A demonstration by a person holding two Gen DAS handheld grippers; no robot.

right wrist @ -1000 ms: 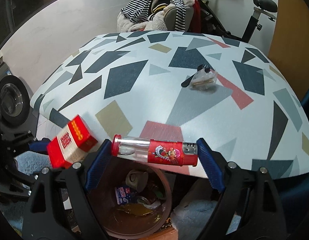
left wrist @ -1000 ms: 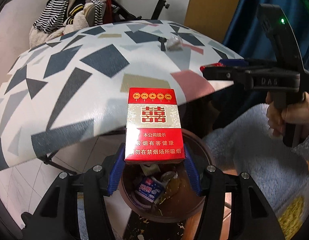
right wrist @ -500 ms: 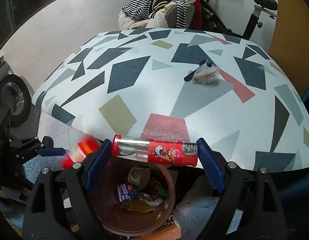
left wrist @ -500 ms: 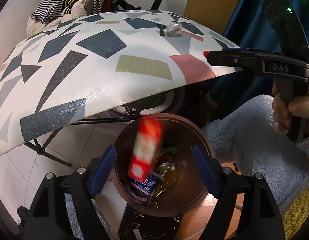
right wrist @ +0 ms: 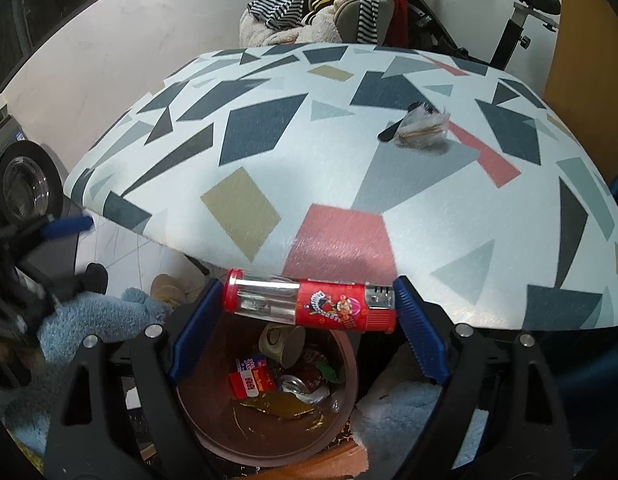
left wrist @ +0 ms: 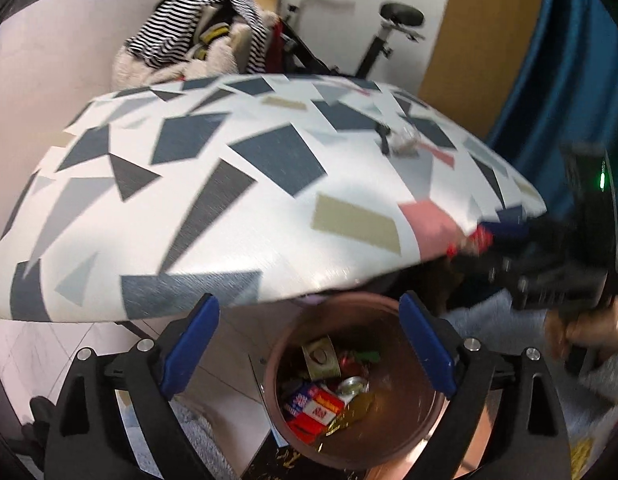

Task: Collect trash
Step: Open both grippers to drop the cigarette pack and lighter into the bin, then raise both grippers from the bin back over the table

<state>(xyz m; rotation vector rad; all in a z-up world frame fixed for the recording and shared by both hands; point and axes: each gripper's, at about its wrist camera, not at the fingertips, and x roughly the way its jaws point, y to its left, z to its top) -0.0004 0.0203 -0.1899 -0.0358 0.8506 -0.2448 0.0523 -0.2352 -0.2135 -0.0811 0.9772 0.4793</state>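
The red cigarette pack (left wrist: 317, 408) lies inside the brown bin (left wrist: 413, 432), flat among other rubbish: a crushed can (left wrist: 351, 386), gold foil and a paper cup. In the right wrist view it shows as a red and white box (right wrist: 251, 384) near the bin's left wall. The left gripper (left wrist: 309, 346) stands wide, its jaws having just been opening, with nothing between the blue pads; it hovers above the bin's mouth.

The right gripper (right wrist: 307, 322) clamps a red lighter tube (right wrist: 309, 306) lengthwise, pad to each end (clear section at the left, metal cap at the right), directly over the bin (right wrist: 341, 420).

The bin sits on the floor below the near edge of the patterned table (right wrist: 349, 184), its rim partly under the overhang. A small clear wrapper (right wrist: 419, 128) rests toward the table's far right corner, well apart from the near edge. The rest of the tabletop is open. Blue fleece (right wrist: 89, 320) crowds the bin's left side.
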